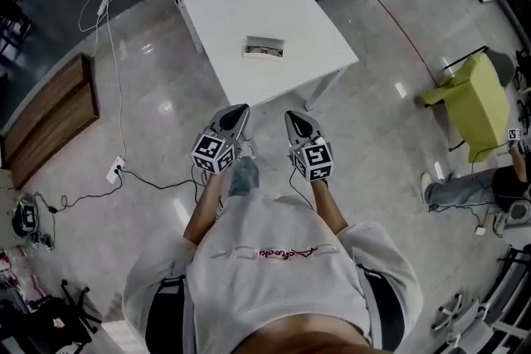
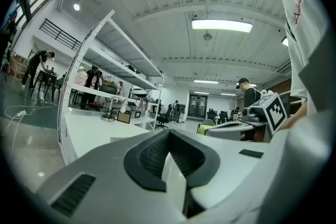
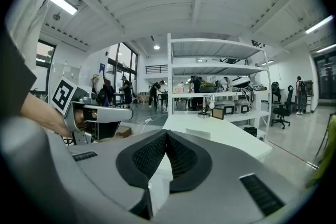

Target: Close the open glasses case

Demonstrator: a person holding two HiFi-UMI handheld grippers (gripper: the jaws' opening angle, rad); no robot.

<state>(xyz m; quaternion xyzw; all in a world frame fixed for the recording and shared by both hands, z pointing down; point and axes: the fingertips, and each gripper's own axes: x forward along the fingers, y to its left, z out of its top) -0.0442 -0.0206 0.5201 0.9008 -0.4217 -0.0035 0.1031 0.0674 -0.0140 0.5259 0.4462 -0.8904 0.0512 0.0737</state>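
White table [image 1: 241, 4] fills the head view's upper centre, with the open glasses case [image 1: 264, 47] lying on it, long axis across the frame. Left gripper [image 1: 235, 122] and right gripper [image 1: 299, 127], jaws together and empty, sit well below it, about equally near.

Glossy floor [image 1: 166, 79]; smooth, seemingly matt table [image 1: 241, 4].

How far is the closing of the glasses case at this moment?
Done: nothing; the glasses case lies open on the white table. In hand: nothing; the left gripper and right gripper are both shut and empty, held short of the table. Left: reach the case and push its lid down.
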